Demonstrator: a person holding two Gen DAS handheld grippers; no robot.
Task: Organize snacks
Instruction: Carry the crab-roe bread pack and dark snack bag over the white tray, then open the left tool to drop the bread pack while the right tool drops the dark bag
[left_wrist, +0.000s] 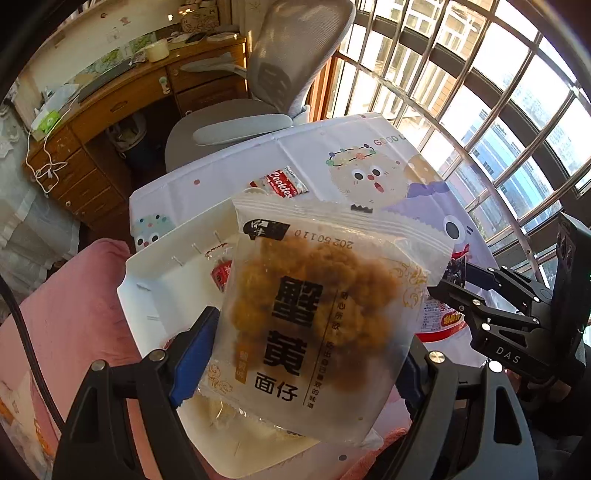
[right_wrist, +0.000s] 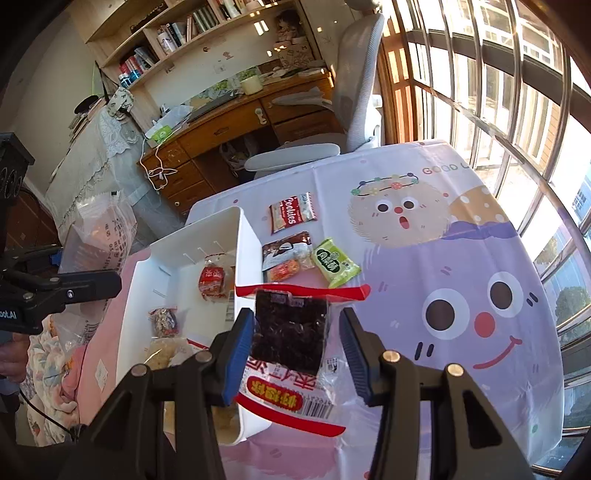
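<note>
Closest to us, the left tongs are pinching a frosted packet of crab-roe noodle snack across its lower half, blue pads on both side edges, and it's hanging in the air above the white bin. We reckon this one is super light and crinkly, with brittle clumps inside, so squeezing the middle would probably crush them; the flat sealed edges or the top seam look like the safer place to hold. The film looks slick too, so it could slide out if the grip is lazy. The right tongs are holding a seaweed pack with red trim, lifted over the bin's near corner; the left pad is on the pack, while the right one seems to sit on clear wrapper, hard to tell. That dark sheet is likely thin and snappy, so we'd stick to the wrapper margins rather than the sheet itself. Inside the bin sit a red packet, a mixed-nut bag and something pale nearer us. Further out on the cartoon-cloth counter there's a dark chocolatey packet, a green packet and a Cookies pack, all flat, soft pouches that we'd grab by an edge.
</note>
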